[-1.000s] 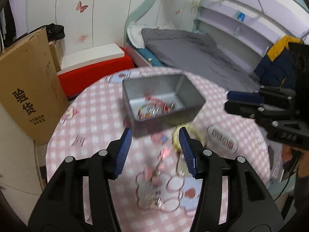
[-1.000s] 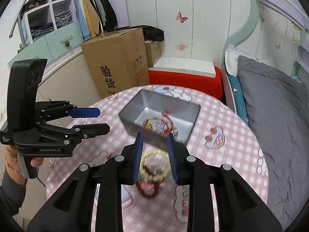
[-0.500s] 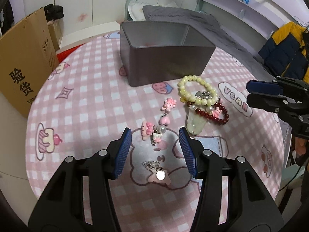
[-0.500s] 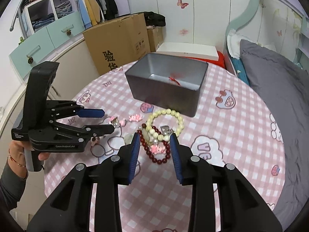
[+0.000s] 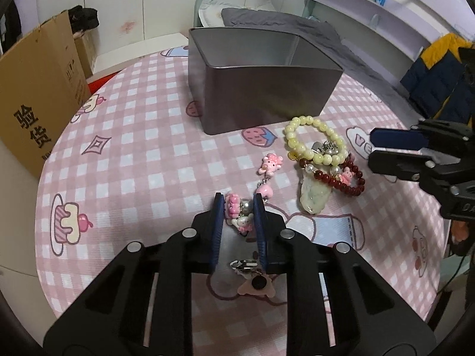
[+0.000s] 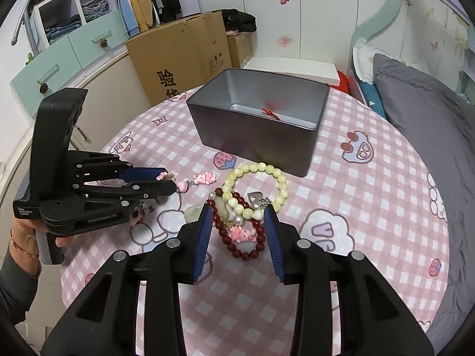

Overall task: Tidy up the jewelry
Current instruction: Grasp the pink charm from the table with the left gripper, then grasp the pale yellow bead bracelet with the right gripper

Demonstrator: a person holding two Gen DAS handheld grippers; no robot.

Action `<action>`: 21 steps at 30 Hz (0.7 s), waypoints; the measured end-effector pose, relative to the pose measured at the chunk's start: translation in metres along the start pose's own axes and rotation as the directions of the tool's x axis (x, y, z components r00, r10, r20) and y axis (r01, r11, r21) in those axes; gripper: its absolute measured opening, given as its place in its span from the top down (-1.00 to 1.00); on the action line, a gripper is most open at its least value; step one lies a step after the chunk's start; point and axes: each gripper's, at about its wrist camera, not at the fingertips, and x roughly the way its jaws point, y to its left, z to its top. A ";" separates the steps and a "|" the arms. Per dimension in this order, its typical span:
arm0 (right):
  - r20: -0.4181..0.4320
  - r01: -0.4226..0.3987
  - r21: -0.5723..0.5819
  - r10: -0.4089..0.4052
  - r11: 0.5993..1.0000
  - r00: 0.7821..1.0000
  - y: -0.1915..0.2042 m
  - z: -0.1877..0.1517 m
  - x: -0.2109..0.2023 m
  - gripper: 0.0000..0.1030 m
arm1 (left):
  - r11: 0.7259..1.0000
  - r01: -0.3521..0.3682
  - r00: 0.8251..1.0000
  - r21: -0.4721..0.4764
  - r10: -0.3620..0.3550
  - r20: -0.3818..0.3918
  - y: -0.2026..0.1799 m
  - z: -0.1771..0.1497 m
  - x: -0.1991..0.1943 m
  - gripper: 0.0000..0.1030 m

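Left tongs [image 5: 237, 207]: the two blue fingers are closed in on the pink charm chain [image 5: 241, 213]. The charms are pinched between the pads, low on the table, in front of the tin box and a little to its left.

Right tongs [image 6: 237, 216]: the jaws are held open and nothing is gripped. They are placed over the red bead bracelet [image 6: 242, 234], one finger on each side, in front of the tin box.

Pink charm chain: one end is held by the left tongs. The rest is stretched out toward the tin box, with a pink piggy charm [image 5: 270, 163] at the far end.

Bracelet pile: the yellow bead bracelet [image 5: 314, 139] is laid just in front of the tin box. The red bead bracelet is lapped over its near edge, and a pale green stone [image 5: 313, 195] is tucked under both.

Tin box [image 6: 258, 136]: it is open on top. A bit of red cord [image 6: 268, 112] can be seen inside.

Earring [image 5: 252, 279]: it is left on the table, nearest to the left tongs and far from the tin box.

How to do it well: the chain should probably be lifted slowly, so the loose end is not snagged on the bracelets. It should be raised over the tin box wall before it is let go. The red bracelet could be pinched on its beads, clear of the yellow one, so only one thing is picked up.
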 end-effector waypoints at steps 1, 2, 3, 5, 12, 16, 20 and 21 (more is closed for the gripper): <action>-0.002 -0.001 -0.001 0.001 1.000 1.000 0.000 0.001 0.002 0.35 | 1.000 0.009 1.000 -0.006 -0.009 0.000 0.002 0.000 -0.001 0.62; -0.005 -0.005 -0.001 0.005 1.000 1.000 0.001 0.002 0.004 0.35 | 1.000 0.017 1.000 -0.013 -0.017 0.000 0.004 0.000 -0.001 0.62; -0.007 -0.006 -0.002 0.006 1.000 1.000 0.001 0.004 0.005 0.35 | 1.000 0.021 1.000 -0.021 -0.021 0.003 0.006 0.000 -0.002 0.62; -0.009 -0.008 -0.005 0.008 1.000 1.000 0.002 0.006 0.007 0.35 | 0.998 0.043 0.999 -0.039 -0.043 0.006 0.011 0.001 -0.004 0.62; -0.033 -0.001 -0.009 0.001 1.000 0.999 0.004 0.018 0.022 0.35 | 0.992 0.096 0.994 -0.083 -0.093 0.049 0.021 0.009 -0.022 0.62; -0.064 0.006 -0.013 -0.007 1.000 0.998 0.005 0.026 0.034 0.35 | 0.991 0.106 0.993 -0.084 -0.100 0.069 0.020 0.018 -0.030 0.62; -0.115 0.019 -0.042 -0.024 0.999 0.993 0.011 0.031 0.048 0.35 | 0.992 0.108 0.992 -0.070 -0.103 0.072 0.014 0.026 -0.033 0.62; -0.123 0.028 -0.049 -0.034 0.998 0.992 0.012 0.031 0.052 0.35 | 0.992 0.107 0.992 -0.068 -0.102 0.072 0.013 0.027 -0.033 0.62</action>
